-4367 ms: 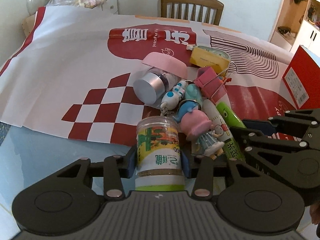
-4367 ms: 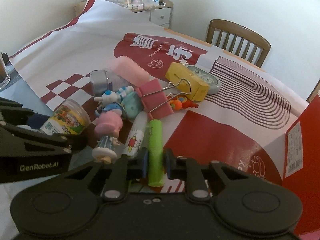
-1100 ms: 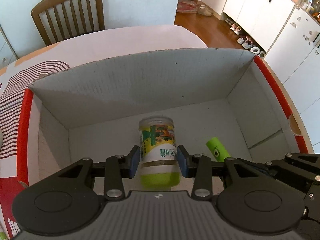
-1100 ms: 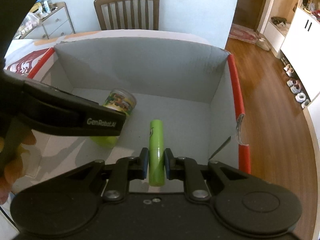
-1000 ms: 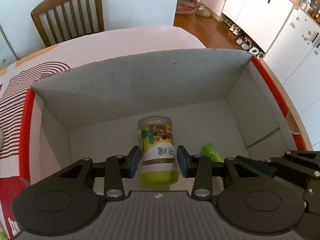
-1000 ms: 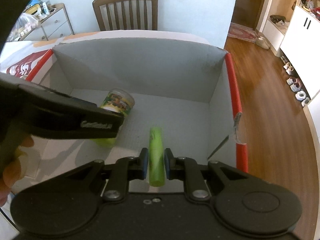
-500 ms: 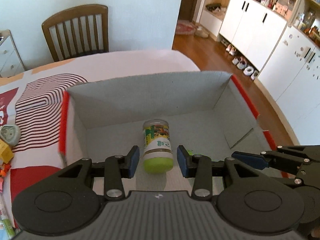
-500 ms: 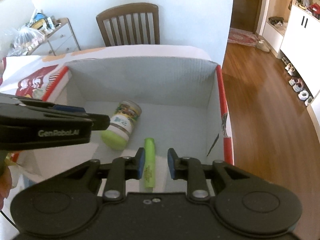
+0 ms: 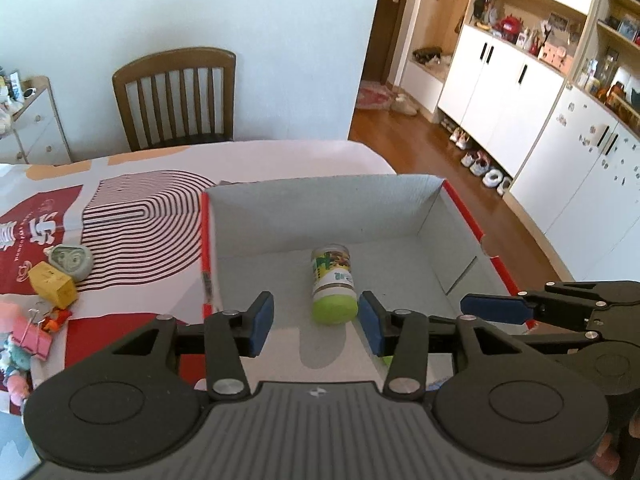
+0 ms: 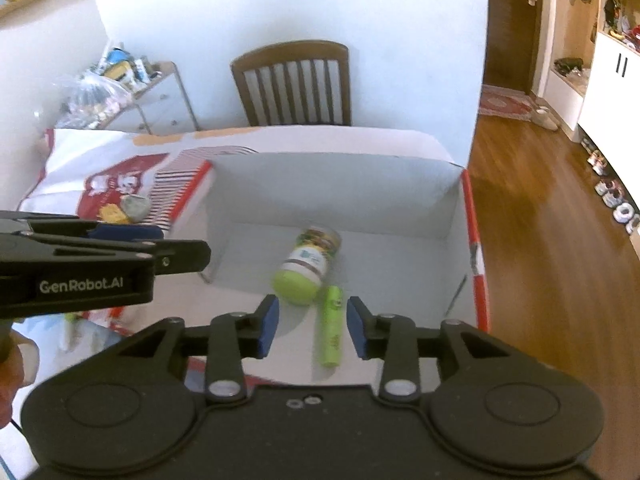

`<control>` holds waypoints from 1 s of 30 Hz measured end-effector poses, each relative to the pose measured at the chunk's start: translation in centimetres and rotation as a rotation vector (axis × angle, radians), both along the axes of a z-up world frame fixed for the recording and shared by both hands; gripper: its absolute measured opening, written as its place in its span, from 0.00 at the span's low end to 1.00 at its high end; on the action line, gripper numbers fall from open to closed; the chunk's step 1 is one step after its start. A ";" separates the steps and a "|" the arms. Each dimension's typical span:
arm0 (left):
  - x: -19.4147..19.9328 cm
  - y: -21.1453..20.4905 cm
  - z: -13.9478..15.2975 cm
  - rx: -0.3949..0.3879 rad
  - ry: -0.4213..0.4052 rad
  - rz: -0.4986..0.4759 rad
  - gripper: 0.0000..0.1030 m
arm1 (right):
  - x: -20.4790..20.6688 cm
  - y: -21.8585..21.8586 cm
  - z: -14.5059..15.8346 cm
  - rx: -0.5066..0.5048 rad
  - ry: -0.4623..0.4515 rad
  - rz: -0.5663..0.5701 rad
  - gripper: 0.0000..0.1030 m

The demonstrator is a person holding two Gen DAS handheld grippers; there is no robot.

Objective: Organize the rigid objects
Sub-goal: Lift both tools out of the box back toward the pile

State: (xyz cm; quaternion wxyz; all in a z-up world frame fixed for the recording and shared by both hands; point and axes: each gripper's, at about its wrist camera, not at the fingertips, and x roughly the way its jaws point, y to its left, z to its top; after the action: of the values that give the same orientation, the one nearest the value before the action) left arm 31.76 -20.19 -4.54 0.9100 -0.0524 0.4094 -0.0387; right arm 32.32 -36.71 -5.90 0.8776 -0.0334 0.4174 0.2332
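"GenRobot.AI" on left tool (image 10: 176,248) (just widened, empty), right tool (image 10: 312,326) likewise, jar (image 10: 306,268) boxed.

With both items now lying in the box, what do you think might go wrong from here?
The jar lies on its side touching the green tube, so either may roll if the cardboard box is bumped. The left gripper and right gripper, both open, sit close together above the box and might clip each other or its red rim while leaving.
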 end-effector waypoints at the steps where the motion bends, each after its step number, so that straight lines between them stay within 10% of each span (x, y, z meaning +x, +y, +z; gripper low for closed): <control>1: -0.4 0.3 0.1 -0.003 -0.008 0.000 0.45 | -0.4 0.2 0.2 0.005 -0.006 0.007 0.40; 30: -12.5 12.1 2.7 0.022 -0.190 0.063 0.79 | -10.7 10.0 2.9 0.069 -0.175 0.058 0.93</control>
State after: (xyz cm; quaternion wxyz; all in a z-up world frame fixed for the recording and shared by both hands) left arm 19.23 -8.09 -1.86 0.9461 -0.0516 0.3196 -0.0102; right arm 21.59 -26.73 -3.05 0.9042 -0.0356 0.3299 0.2689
